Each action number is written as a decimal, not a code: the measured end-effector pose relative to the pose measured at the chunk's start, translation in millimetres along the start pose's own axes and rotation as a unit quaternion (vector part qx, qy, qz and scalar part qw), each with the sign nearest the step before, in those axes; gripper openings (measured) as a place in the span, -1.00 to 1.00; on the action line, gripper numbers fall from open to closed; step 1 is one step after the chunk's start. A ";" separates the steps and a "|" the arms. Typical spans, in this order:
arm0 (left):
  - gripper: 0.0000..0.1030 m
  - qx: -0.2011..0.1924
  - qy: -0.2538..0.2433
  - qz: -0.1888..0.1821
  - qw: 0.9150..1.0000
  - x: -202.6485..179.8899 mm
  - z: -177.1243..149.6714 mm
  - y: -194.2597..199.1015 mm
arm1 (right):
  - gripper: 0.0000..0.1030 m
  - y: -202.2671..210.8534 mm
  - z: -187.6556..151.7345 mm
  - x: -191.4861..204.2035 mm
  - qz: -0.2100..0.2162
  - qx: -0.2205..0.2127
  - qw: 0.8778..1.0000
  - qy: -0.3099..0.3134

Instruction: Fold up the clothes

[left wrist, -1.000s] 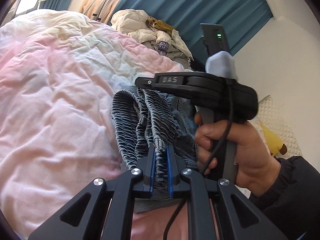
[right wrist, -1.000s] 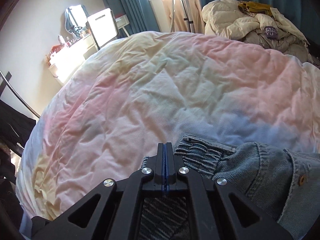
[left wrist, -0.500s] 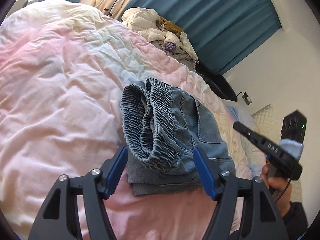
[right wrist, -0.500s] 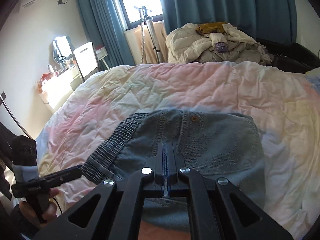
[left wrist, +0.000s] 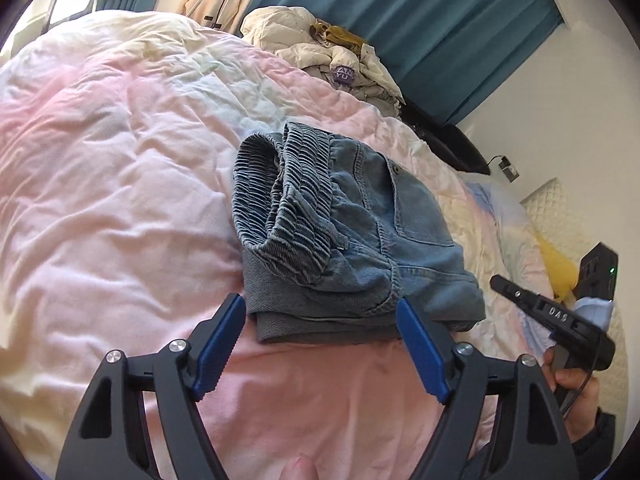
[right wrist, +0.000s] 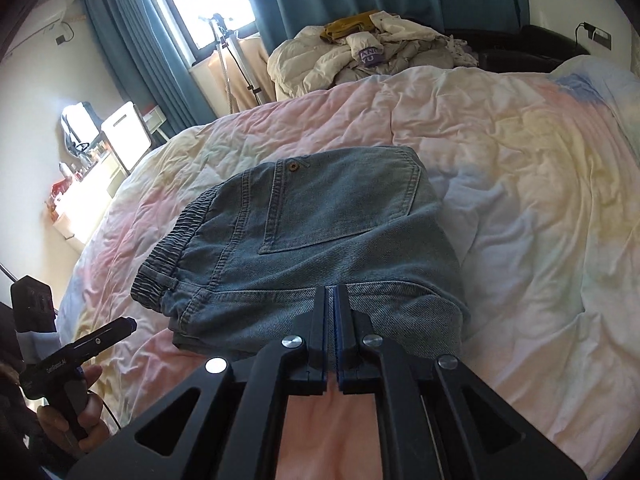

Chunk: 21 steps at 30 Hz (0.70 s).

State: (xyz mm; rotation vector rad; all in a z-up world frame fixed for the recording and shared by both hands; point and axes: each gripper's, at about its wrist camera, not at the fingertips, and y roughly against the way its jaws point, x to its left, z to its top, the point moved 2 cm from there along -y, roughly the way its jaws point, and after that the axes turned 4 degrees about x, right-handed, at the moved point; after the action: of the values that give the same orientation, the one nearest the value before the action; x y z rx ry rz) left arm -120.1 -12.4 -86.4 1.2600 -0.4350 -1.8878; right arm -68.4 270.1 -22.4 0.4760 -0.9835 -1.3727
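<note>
The folded jeans lie in a compact stack near the middle of the bed, elastic waistband bunched on one side, back pocket facing up. The left claw points down at a slant toward the stack's near edge, its blue pads spread wide on either side of the denim without pressing it. The right claw also slants downward just before the stack's near fold, its jaws only a narrow slit apart and opening, with nothing gripped between them. In the left wrist view the right hand wraps its gripper's handle at the far right. A heap of pale clothes sits beyond the bed by teal curtains.
</note>
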 end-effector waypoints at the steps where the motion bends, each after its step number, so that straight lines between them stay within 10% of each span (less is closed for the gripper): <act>1: 0.55 0.004 0.017 -0.019 1.000 2.8 0.8 -1.8 | -0.55 1.8 0.5 -6.7 0.005 -0.003 1.000 -0.016; 6: 0.55 0.038 0.112 -0.098 0.988 31.9 1.0 -24.5 | 0.18 7.5 5.9 -47.8 0.059 -0.014 0.992 -0.114; 13: 0.55 0.042 0.184 -0.137 0.972 57.1 2.4 -46.2 | 0.32 -8.8 19.5 -86.8 0.063 0.002 0.987 -0.150; 21: 0.55 -0.023 0.096 0.003 0.995 30.1 -2.0 -25.7 | 0.34 -44.6 28.0 -103.3 0.061 0.036 0.986 -0.153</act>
State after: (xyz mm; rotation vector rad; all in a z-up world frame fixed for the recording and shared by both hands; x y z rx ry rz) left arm -134.7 -19.6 -122.6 1.3921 -0.2918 -1.7419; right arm -107.3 366.8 -73.3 0.2565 -1.2944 -1.3259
